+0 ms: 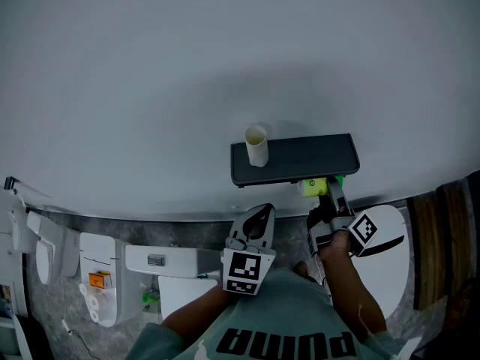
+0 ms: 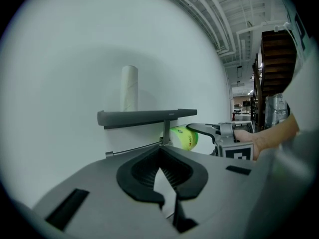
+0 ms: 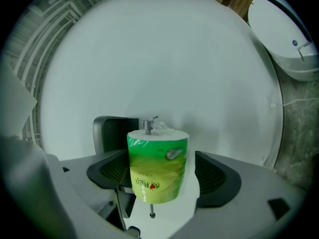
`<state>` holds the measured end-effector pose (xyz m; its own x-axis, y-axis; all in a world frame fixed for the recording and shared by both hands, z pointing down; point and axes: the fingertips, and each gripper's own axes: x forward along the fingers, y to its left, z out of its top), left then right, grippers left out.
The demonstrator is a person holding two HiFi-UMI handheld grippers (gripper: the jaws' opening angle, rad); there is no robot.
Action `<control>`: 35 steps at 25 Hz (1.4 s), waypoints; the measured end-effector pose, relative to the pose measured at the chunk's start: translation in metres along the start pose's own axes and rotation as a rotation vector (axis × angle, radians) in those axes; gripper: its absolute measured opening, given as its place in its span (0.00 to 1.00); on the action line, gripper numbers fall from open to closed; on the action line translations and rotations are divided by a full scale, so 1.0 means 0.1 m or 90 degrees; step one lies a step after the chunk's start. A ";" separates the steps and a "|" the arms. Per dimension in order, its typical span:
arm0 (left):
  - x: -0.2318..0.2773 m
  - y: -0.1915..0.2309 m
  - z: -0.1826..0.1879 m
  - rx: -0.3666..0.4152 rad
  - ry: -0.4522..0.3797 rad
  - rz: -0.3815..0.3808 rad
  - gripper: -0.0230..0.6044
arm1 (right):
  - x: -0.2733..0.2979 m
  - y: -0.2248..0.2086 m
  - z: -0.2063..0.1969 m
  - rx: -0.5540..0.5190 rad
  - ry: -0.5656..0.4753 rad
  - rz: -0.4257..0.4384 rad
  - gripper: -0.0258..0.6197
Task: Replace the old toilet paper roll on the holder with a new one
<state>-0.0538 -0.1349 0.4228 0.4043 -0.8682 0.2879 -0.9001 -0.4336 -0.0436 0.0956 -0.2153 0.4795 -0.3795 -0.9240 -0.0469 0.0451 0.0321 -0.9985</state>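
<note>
The right gripper (image 3: pixel 158 185) is clamped on the green-wrapped new roll (image 3: pixel 158 166), which is threaded on the holder rod (image 3: pixel 147 126) running through its core. Directly above sits the dark shelf (image 1: pixel 300 158), which carries one upright empty cardboard tube (image 1: pixel 256 145). The left gripper (image 2: pixel 167 205), alongside, is closed and empty.

The right gripper (image 3: pixel 162 177) is clasping a green-wrapped roll (image 3: pixel 158 166) between its jaws, with a metal rod (image 3: pixel 148 126) running through the core. A dark shelf (image 3: pixel 107 132) is showing at the roll's ten o'clock, and a white domed object (image 3: pixel 286 39) at two o'clock.
</note>
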 end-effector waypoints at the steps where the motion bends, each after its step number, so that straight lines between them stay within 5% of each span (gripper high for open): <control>1: 0.00 0.00 0.00 -0.001 -0.001 -0.002 0.04 | -0.03 -0.01 -0.02 -0.004 0.002 -0.002 0.69; 5: -0.01 -0.01 0.00 -0.006 -0.007 -0.010 0.04 | -0.20 0.04 -0.08 -0.075 0.014 -0.011 0.69; 13: -0.03 -0.06 -0.01 -0.019 -0.016 -0.036 0.04 | -0.51 0.41 -0.16 -0.338 0.029 -0.048 0.66; 19: -0.09 -0.17 -0.10 -0.027 -0.020 -0.070 0.04 | -0.73 0.72 -0.33 -0.637 0.029 -0.092 0.11; 23: -0.12 -0.19 -0.17 -0.038 -0.022 -0.085 0.04 | -0.83 0.81 -0.59 -0.802 0.049 -0.117 0.06; 35: -0.24 -0.14 -0.56 -0.089 -0.015 -0.141 0.04 | -1.12 0.51 -0.93 -0.872 0.063 -0.248 0.06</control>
<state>-0.0600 -0.0939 0.4703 0.5965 -0.7616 0.2532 -0.8020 -0.5777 0.1517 0.0550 -0.0744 0.4313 -0.2251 -0.9310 0.2872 -0.9667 0.1764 -0.1856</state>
